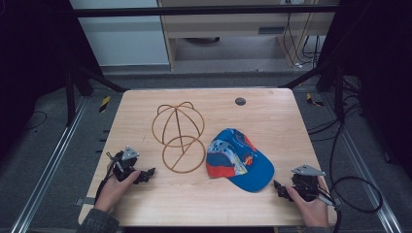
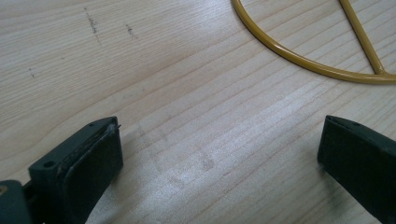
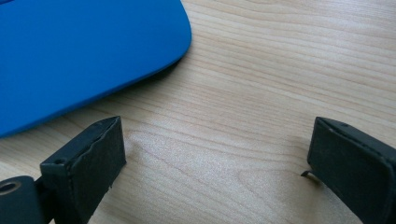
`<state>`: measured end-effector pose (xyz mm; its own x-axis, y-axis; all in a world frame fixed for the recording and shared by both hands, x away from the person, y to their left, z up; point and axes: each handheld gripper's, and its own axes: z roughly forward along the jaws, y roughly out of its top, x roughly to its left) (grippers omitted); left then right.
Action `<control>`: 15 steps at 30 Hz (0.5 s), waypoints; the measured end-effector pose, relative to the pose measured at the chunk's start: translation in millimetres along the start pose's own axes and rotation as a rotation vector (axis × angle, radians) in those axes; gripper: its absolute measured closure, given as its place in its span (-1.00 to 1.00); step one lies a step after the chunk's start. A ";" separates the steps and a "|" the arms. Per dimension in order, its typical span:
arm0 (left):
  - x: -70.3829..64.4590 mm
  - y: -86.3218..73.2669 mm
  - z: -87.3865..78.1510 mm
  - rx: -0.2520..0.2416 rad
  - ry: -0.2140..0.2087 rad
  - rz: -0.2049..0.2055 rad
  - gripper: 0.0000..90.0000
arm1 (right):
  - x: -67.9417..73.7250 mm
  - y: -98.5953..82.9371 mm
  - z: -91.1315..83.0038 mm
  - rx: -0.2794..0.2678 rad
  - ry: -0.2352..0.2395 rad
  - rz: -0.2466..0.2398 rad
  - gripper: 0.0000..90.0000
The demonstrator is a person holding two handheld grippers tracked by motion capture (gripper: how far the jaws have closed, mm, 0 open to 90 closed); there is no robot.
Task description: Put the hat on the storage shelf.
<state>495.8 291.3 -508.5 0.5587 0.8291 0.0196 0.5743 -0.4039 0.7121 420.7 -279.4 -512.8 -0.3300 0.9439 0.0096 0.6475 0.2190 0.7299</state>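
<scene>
A blue baseball cap (image 1: 239, 158) with red, white and yellow panels lies on the wooden table (image 1: 272, 116), right of centre, its blue brim (image 3: 88, 51) toward the front. A gold wire hat stand (image 1: 178, 136) rests on the table left of the cap; its base ring (image 2: 303, 60) crosses the top of the left gripper view. My left gripper (image 1: 149, 173) sits low over the table at the front left, open, nothing between its jaws. My right gripper (image 1: 277, 187) rests at the front right, just beside the brim, open and empty.
A small dark round disc (image 1: 240, 101) sits near the table's far edge. Cables (image 1: 354, 194) trail off the right side onto the floor. Black frame legs stand at the far corners, with furniture behind.
</scene>
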 end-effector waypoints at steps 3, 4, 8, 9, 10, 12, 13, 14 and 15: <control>0.2 0.1 0.0 0.001 -0.001 0.003 -1.00 | 0.1 0.0 0.0 0.000 0.000 0.001 -0.90; 0.2 0.1 0.0 0.001 -0.001 0.003 -1.00 | 0.2 0.0 -0.1 0.000 -0.001 0.002 -0.90; 0.3 0.1 0.1 0.000 -0.001 0.003 -1.00 | 0.3 -0.1 -0.2 0.002 -0.001 0.002 -0.90; 0.3 0.1 0.0 0.001 -0.001 0.003 -1.00 | 0.2 -0.1 -0.1 0.000 -0.001 0.002 -0.90; 0.3 0.1 0.1 0.000 -0.001 0.003 -1.00 | 0.2 -0.1 -0.1 0.000 -0.001 0.003 -0.90; 0.3 0.1 0.0 0.001 -0.002 0.003 -1.00 | 0.3 -0.1 -0.1 0.000 -0.001 0.003 -0.90; 0.3 0.1 0.0 0.001 -0.001 0.003 -1.00 | 0.3 -0.1 -0.2 0.002 -0.001 0.002 -0.90; 0.3 0.2 0.0 0.001 -0.003 0.003 -1.00 | 0.2 0.0 -0.3 0.001 -0.002 0.001 -0.90; 0.4 0.2 0.0 0.001 -0.002 0.003 -1.00 | 0.2 0.0 -0.3 0.001 -0.002 0.001 -0.90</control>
<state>496.1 291.5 -508.4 0.5619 0.8270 0.0203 0.5731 -0.4068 0.7113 420.5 -279.2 -512.7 -0.3282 0.9446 0.0091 0.6488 0.2184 0.7289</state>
